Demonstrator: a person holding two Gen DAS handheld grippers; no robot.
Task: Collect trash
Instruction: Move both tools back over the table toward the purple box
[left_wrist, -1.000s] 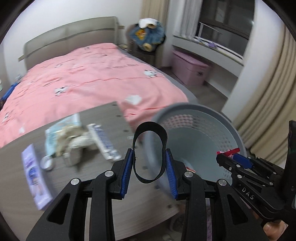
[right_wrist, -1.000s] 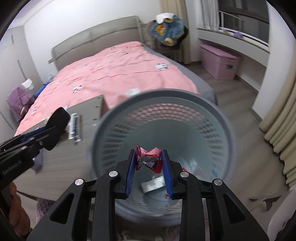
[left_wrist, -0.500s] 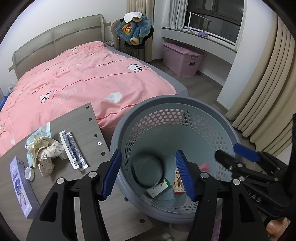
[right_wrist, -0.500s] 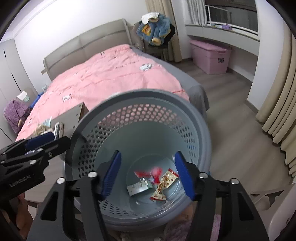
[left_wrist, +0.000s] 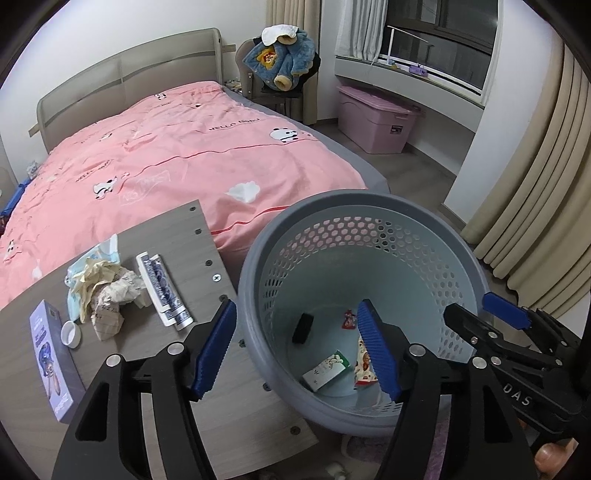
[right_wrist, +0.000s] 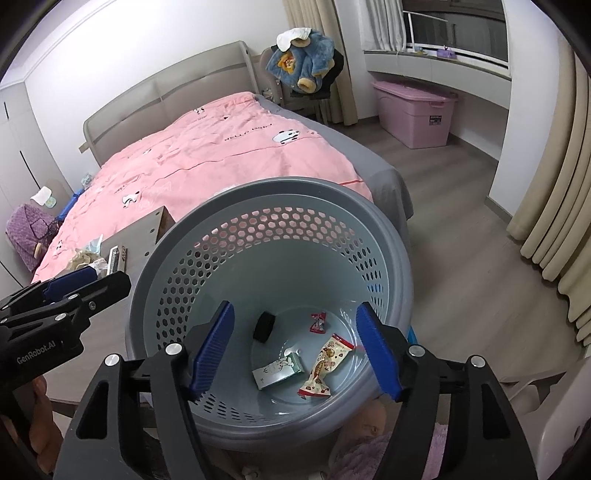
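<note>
While both grippers hang over the gray basket (right_wrist: 388, 236), their jaws have just been opening and now stand spread with nothing between the blue pads.

Left gripper (left_wrist: 297, 349): jaws straddle the basket's near-left rim; the left pad is over the wooden table (left_wrist: 177, 236), the right pad over the basket's inside.

Right gripper (right_wrist: 295, 347): both pads are over the basket's inside.

Basket contents, ahead of and below the pads: black band (right_wrist: 263, 326), folded on itself; small red wrapper (right_wrist: 317, 322); white-and-green carton (right_wrist: 277, 370); long snack packet (right_wrist: 325, 364). The right view shows all four whole; in the left view the right pad covers part of the packet.

Table trash, left of the left gripper, full only in the left view: crumpled paper (left_wrist: 107, 295) on a pale blue pack, blue-patterned wrapper (left_wrist: 162, 291) beside it, white cap (left_wrist: 71, 333), purple box (left_wrist: 50, 356) at the near-left edge. The right view catches only a sliver of this pile, beyond the left gripper's arm.

Pink bed (left_wrist: 166, 147) lies beyond both grippers.
</note>
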